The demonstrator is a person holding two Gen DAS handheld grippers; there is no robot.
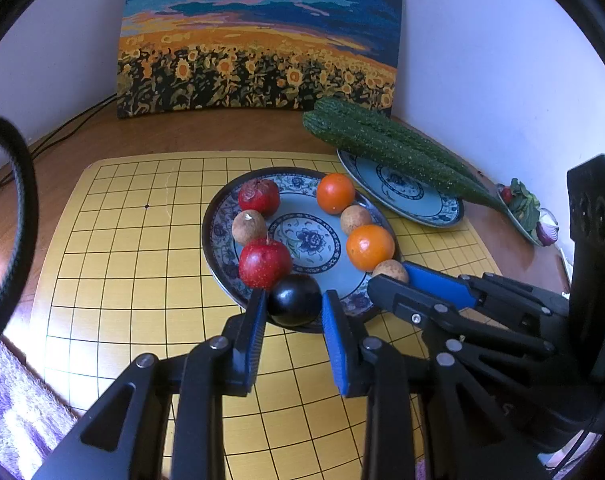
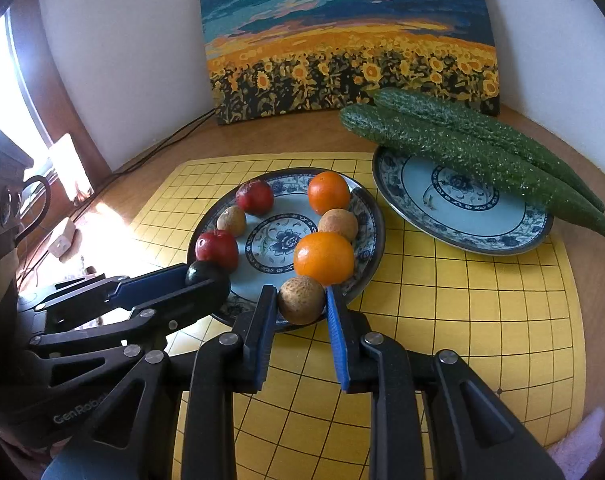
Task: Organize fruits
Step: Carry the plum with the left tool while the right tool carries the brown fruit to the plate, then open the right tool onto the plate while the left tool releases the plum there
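Observation:
A blue-patterned plate (image 1: pixel 216 220) on the yellow grid board (image 1: pixel 122 264) holds two red fruits (image 1: pixel 264 262), two oranges (image 1: pixel 369 247) and small brown round fruits (image 1: pixel 249 227) in a ring. My left gripper (image 1: pixel 293 305) is shut on a dark plum (image 1: pixel 296 297) at the plate's front rim. My right gripper (image 2: pixel 300 305) is shut on a brown round fruit (image 2: pixel 301 299) at the front rim, just below an orange (image 2: pixel 323 258). The right wrist view shows the left gripper (image 2: pixel 206 278) coming in from the left with the plum (image 2: pixel 198 271) in it.
A second patterned plate (image 2: pixel 482 236) at the back right carries two long green cucumbers (image 2: pixel 454 148). A sunflower painting (image 1: pixel 258 40) leans on the wall behind. Cables (image 1: pixel 62 128) run along the back left. A small dish of greens (image 1: pixel 526 212) sits far right.

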